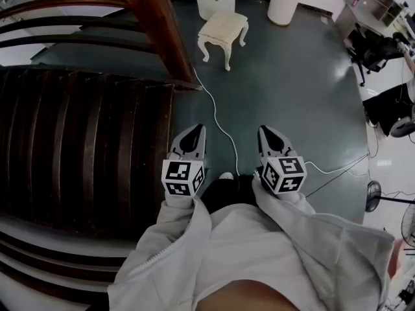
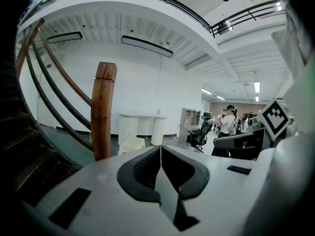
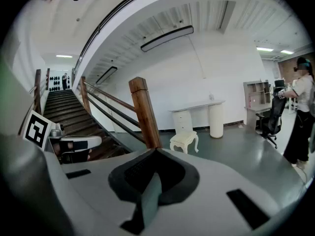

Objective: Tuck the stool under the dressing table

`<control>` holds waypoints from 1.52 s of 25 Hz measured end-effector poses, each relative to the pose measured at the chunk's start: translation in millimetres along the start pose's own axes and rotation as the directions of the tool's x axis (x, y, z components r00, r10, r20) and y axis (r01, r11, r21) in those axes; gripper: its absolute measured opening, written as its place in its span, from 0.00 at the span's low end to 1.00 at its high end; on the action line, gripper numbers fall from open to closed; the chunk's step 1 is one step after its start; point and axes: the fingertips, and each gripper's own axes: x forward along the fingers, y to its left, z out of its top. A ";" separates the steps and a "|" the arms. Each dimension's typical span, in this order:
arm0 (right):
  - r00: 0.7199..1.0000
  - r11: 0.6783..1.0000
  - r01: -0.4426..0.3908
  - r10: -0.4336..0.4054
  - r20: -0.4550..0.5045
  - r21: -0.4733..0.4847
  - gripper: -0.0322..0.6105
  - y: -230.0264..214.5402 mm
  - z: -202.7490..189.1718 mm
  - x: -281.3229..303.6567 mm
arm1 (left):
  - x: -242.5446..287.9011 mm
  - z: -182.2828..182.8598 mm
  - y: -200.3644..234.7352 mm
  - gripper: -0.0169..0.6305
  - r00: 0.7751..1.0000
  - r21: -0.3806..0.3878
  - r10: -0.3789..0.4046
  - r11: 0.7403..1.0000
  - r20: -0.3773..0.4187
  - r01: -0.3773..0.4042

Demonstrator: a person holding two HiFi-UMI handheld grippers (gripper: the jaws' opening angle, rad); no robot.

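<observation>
At the foot of a dark wooden staircase [image 1: 78,148], on a grey-green floor [image 1: 305,89]; nothing yet in contact with the task's piece

Item 1, stool [image 1: 224,34]: cream, padded top, curved legs. Upright at 12 o'clock from the person, well apart from both grippers, out on the open floor near the dressing table.

Item 2, dressing table [image 3: 197,106]: white, against the wall at 12 o'clock, beyond the stool. Drawer unit [image 3: 183,119] on one side, round pedestal [image 3: 215,121] on the other, a gap between. The stool stands in front of the drawer unit, not yet under the top.

Item 3, left gripper [image 1: 196,129]: at about 11 o'clock, nose tipped a little down. Jaws pressed together, nothing between them, touching nothing.

Item 4, right gripper [image 1: 266,130]: at about 1 o'clock, same attitude. Jaws closed tight, empty.

Item 5, white cable [image 1: 217,118]: trails from the newel post [image 1: 155,24] toward 6 o'clock, passing between the grippers.

Handling note, as judgement: the step in hand looks to be the approach. Walk toward 12 o'clock, minding the cable underfoot. Part the jaws only on nearing the seat. Take the seat rim on two opposite sides, or push it squarely, so the stool runs straight into the gap and no leg catches drawer unit or pedestal
</observation>
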 end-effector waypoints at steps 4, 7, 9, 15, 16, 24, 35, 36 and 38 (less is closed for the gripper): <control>1.000 1.000 -0.002 0.002 -0.007 0.003 0.13 6.3 0.9 3.3 | -5.0 1.4 6.0 0.06 1.000 -0.006 0.012 1.000 0.004 -0.012; 1.000 1.000 0.004 -0.004 -0.012 -0.001 0.13 12.0 1.5 7.4 | -8.8 2.8 12.6 0.06 1.000 -0.008 0.013 1.000 0.008 -0.012; 1.000 1.000 0.006 -0.006 -0.017 -0.006 0.13 17.1 -1.2 10.7 | -11.3 0.1 16.0 0.06 1.000 -0.011 0.009 1.000 0.007 -0.009; 0.999 1.000 0.007 -0.007 -0.040 -0.001 0.13 33.0 -20.6 9.3 | -18.5 -23.2 13.7 0.06 0.999 -0.030 -0.012 0.999 -0.030 0.011; 0.999 1.000 0.008 -0.008 -0.047 0.005 0.13 33.7 -23.1 8.9 | -18.9 -26.7 12.8 0.06 0.999 -0.034 -0.017 0.999 -0.040 0.016; 0.997 1.000 0.005 -0.005 -0.077 0.003 0.13 29.3 -28.9 30.1 | -9.6 -34.9 22.1 0.06 0.998 -0.043 -0.018 0.999 -0.063 0.015; 0.996 0.999 -0.038 0.038 -0.080 0.003 0.13 13.6 8.8 108.0 | 42.4 -9.9 80.5 0.06 0.996 -0.067 0.057 0.996 -0.066 -0.061; 0.996 0.999 -0.038 0.038 -0.081 0.002 0.13 9.6 14.7 116.8 | 51.6 -5.9 85.8 0.06 0.996 -0.069 0.059 0.996 -0.065 -0.063; 0.996 0.999 -0.037 0.037 -0.079 -0.002 0.13 -1.4 27.7 134.4 | 72.9 3.6 93.9 0.06 0.996 -0.072 0.057 0.996 -0.062 -0.061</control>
